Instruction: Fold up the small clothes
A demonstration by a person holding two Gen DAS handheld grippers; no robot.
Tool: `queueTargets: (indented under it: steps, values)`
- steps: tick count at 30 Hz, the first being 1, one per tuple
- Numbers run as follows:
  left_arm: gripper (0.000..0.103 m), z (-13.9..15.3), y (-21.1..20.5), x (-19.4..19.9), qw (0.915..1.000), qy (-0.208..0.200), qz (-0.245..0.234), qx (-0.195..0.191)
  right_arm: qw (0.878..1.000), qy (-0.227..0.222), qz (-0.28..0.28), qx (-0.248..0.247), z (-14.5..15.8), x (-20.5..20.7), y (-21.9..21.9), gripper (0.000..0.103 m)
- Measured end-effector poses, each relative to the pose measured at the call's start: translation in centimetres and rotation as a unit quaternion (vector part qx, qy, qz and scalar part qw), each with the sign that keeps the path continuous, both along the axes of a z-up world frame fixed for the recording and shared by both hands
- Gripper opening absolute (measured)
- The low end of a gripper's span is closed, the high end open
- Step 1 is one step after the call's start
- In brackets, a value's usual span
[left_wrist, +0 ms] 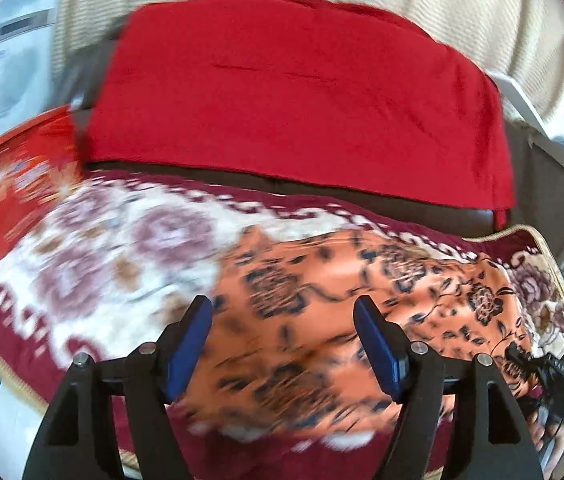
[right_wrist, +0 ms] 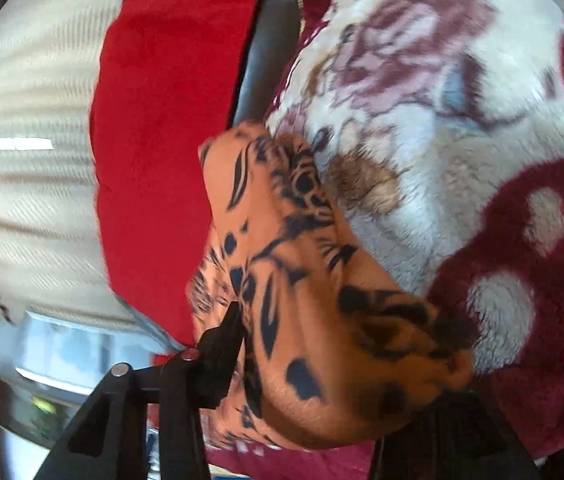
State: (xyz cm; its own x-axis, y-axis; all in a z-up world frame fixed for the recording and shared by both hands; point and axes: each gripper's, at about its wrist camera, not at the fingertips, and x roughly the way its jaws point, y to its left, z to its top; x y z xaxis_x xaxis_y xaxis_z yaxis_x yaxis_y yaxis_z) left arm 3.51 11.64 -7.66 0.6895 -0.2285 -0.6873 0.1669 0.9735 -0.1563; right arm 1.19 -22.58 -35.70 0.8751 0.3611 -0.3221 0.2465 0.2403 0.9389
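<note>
Orange cloth (right_wrist: 322, 300) bunched between the right gripper (right_wrist: 334, 376) fingers, grip unclear; rest lies on the blanket (left_wrist: 94, 248). Left gripper (left_wrist: 282, 344) apart, empty. I'd lay that corner flat first.

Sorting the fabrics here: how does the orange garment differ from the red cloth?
The orange garment carries a dark floral print; the red cloth is plain. The orange garment lies on the patterned fleece blanket, bunched between the right gripper's jaws, while the red cloth drapes smoothly behind, untouched. Both are soft fabrics.
</note>
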Motion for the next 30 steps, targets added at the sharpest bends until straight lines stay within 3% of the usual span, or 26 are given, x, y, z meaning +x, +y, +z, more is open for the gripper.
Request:
queueTargets:
  steps: [5, 8, 12, 14, 15, 18, 22, 26, 30]
  values:
    - [0.074, -3.6, -7.5, 5.9, 0.9959, 0.072, -0.043, 0.035, 1.0, -0.009, -0.001, 0.01, -0.5, 0.0, -0.2, 0.049]
    - [0.074, -5.7, -11.5, 9.4, 0.9929, 0.091, -0.047, 0.061, 1.0, -0.009, 0.007, 0.004, -0.6, 0.3, -0.2, 0.049]
    - [0.074, -9.3, -14.9, 14.2, 0.9864, 0.145, -0.051, 0.06, 1.0, -0.009, 0.018, 0.001, -0.3, 1.2, 0.3, 0.05]
    - [0.085, -11.6, -16.2, 15.8, 0.9805, 0.167, -0.046, 0.093, 1.0, -0.007, 0.025, -0.004, 0.1, 1.3, 0.4, 0.05]
    - [0.089, -12.0, -16.6, 16.0, 0.9819, 0.154, -0.041, 0.103, 1.0, -0.007, 0.029, -0.006, 0.2, 1.5, 0.6, 0.051]
    - [0.091, -11.9, -17.4, 15.6, 0.9805, 0.139, -0.042, 0.132, 0.999, -0.006, 0.034, -0.008, 0.4, 1.8, 0.8, 0.05]
    - [0.091, -9.6, -15.8, 13.1, 0.9833, 0.122, -0.057, 0.122, 0.999, -0.007, 0.032, -0.01, 0.4, 1.7, 1.0, 0.05]
    - [0.091, -7.2, -12.3, 7.4, 0.9852, 0.076, -0.074, 0.135, 0.999, -0.017, 0.021, -0.021, 1.1, 1.7, 1.3, 0.059]
    - [0.091, -8.3, -8.3, 3.0, 0.9804, 0.063, -0.063, 0.176, 0.998, -0.021, 0.007, -0.061, 2.1, 1.8, 2.2, 0.059]
